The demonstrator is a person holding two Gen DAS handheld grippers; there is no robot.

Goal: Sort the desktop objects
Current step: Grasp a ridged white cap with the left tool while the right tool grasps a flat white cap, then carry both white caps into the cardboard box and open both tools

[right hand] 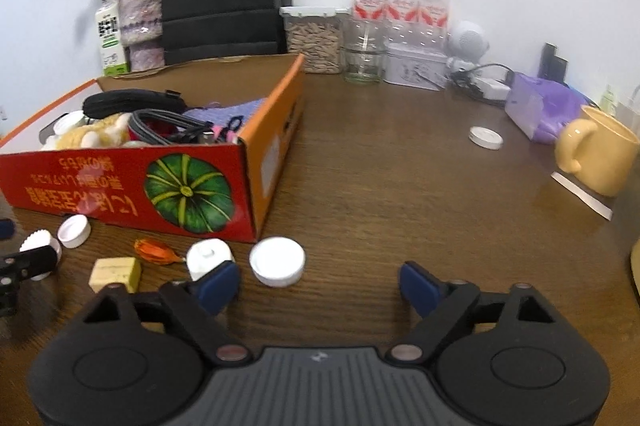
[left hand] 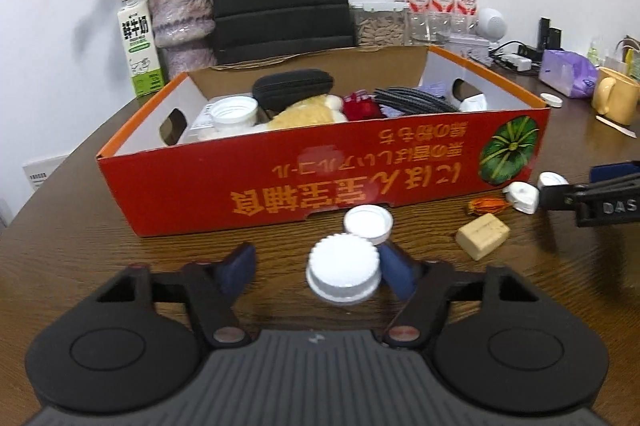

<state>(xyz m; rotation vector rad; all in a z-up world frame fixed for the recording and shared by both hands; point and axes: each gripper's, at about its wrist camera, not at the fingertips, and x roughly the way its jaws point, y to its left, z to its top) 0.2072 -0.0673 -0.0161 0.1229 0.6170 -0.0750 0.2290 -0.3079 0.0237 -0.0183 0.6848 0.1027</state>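
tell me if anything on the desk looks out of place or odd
Several loose white caps lie scattered on the table in front of the red box, with no bottles beside them. One more cap sits alone near the yellow mug. Nothing looks spilled or broken.

Dark wood table point(right hand: 400, 186): red box point(left hand: 320, 182), white caps point(right hand: 277, 262), yellow mug point(right hand: 600, 154)

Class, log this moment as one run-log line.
left gripper: open around ribbed white cap | right gripper: open, empty | red box: part-filled
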